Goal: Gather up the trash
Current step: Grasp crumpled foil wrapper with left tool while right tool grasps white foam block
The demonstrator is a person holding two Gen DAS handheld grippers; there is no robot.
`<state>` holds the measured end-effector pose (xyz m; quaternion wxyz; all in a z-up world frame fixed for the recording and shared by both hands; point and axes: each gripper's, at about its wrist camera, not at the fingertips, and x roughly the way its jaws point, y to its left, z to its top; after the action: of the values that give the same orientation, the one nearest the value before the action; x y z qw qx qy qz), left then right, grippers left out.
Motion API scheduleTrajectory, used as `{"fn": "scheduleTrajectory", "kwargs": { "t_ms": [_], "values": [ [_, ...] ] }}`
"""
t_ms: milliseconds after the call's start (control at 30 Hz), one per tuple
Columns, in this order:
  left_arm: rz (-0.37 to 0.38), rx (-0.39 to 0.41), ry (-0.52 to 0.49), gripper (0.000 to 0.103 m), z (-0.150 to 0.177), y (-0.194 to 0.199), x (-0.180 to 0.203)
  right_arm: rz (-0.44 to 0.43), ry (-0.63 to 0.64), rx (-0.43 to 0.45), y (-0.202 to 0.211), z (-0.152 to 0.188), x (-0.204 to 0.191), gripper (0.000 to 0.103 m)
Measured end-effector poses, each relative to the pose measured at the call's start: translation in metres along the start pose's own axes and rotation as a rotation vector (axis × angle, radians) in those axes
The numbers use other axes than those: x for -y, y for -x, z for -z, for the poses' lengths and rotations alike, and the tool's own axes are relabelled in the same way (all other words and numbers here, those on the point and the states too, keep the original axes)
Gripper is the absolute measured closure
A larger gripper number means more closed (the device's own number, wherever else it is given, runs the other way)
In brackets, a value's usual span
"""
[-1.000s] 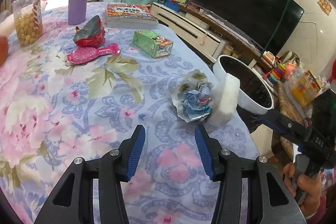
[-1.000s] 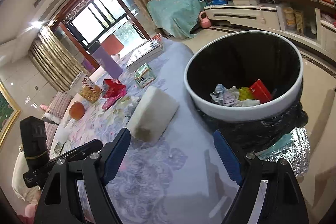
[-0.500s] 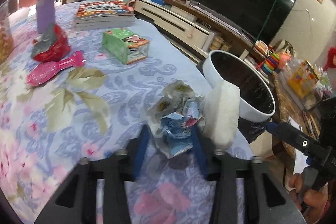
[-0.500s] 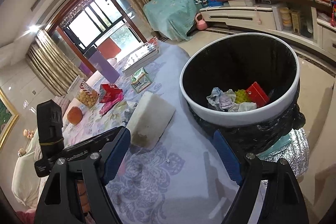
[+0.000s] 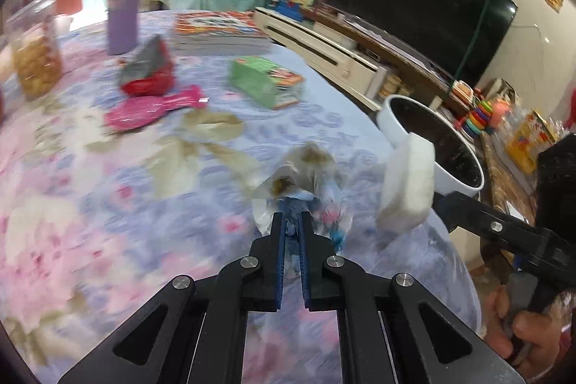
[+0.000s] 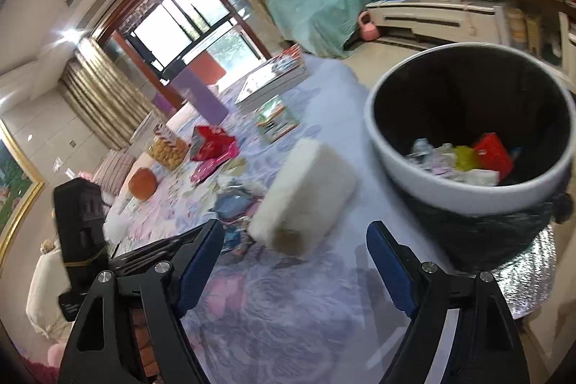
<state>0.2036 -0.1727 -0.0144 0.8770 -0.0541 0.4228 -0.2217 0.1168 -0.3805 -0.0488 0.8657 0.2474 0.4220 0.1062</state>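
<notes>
Your left gripper [image 5: 292, 222] is pinched tight on the crumpled wrapper [image 5: 306, 189], which sits on the floral tablecloth [image 5: 108, 204] just beside the white foam block [image 5: 406, 182]. Your right gripper [image 6: 293, 240] is wide open, nothing between its jaws (it faces the block). Step in hand looks like pick-up. Next: lift the wrapper clear and carry it over the bin [image 6: 450, 189] at the table edge without catching the block.

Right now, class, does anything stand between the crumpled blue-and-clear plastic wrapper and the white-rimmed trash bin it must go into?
Yes. The left gripper is shut on the crumpled wrapper, and a white foam block stands on the table edge between it and the white-rimmed bin.
</notes>
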Motion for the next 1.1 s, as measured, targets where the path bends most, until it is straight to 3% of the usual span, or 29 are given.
{"fn": "scheduleTrajectory", "kwargs": {
  "t_ms": [233, 400, 467, 567, 667, 900, 933, 967, 1100],
  "values": [
    [-0.048, 0.018, 0.062, 0.098, 0.015, 0.026, -0.028, -0.012, 0.005, -0.035, -0.030, 0.001, -0.008, 0.019],
    [-0.024, -0.006, 0.117, 0.096, 0.021, 0.026, -0.037, -0.016, -0.026, -0.025, -0.033, 0.001, -0.004, 0.020],
    [-0.014, -0.006, 0.122, 0.088, 0.021, 0.028, -0.038, -0.009, -0.024, -0.019, -0.032, 0.001, -0.004, 0.022],
    [-0.008, 0.008, 0.116, 0.059, 0.021, 0.033, -0.038, 0.002, -0.027, -0.020, -0.028, 0.000, -0.001, 0.022],
    [-0.007, 0.006, 0.108, 0.047, 0.021, 0.031, -0.038, 0.013, -0.045, -0.016, -0.025, -0.002, 0.003, 0.022],
    [-0.012, -0.036, 0.062, 0.047, 0.017, 0.007, -0.028, 0.020, -0.049, -0.047, -0.038, -0.008, 0.010, 0.024],
    [-0.015, -0.038, 0.056, 0.049, 0.016, 0.006, -0.025, 0.020, -0.045, -0.049, -0.039, -0.008, 0.010, 0.030],
    [-0.018, -0.036, 0.047, 0.059, 0.016, 0.004, -0.023, 0.025, -0.041, -0.050, -0.040, -0.009, 0.010, 0.039],
    [-0.016, -0.021, 0.024, 0.072, 0.015, 0.003, -0.019, 0.017, -0.038, -0.043, -0.037, -0.007, 0.010, 0.042]
  ]
}}
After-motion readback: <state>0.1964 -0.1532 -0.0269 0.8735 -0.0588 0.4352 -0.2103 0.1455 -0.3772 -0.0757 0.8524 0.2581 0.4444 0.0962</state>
